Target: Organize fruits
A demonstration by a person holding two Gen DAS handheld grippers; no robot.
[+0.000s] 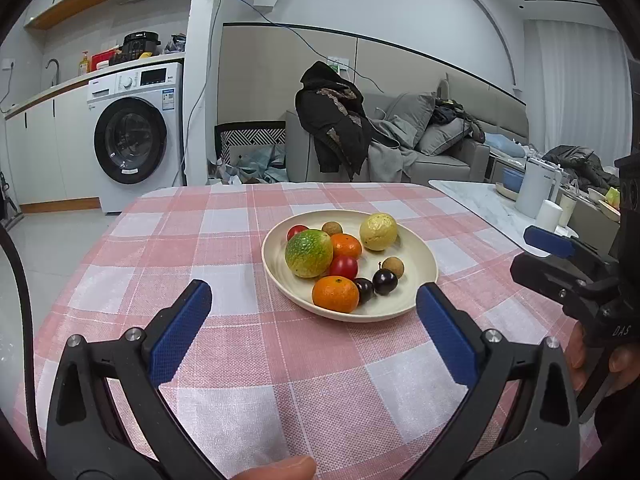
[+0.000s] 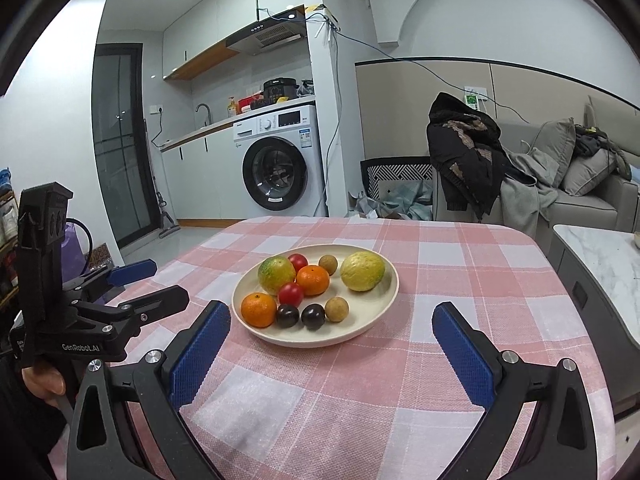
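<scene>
Fruit fills the cream plate [image 1: 420,254] just ahead of both grippers. Left gripper [image 1: 314,300] and right gripper [image 2: 331,320] hover with jaws wide, holding nothing.

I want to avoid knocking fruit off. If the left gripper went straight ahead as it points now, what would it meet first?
Probably the near rim of the cream plate, then the closest orange. The left gripper is open and holds nothing; its height above the tablecloth is unclear.

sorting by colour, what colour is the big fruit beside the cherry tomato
Green blotched with yellow and orange, clearest in the left wrist view.
</scene>
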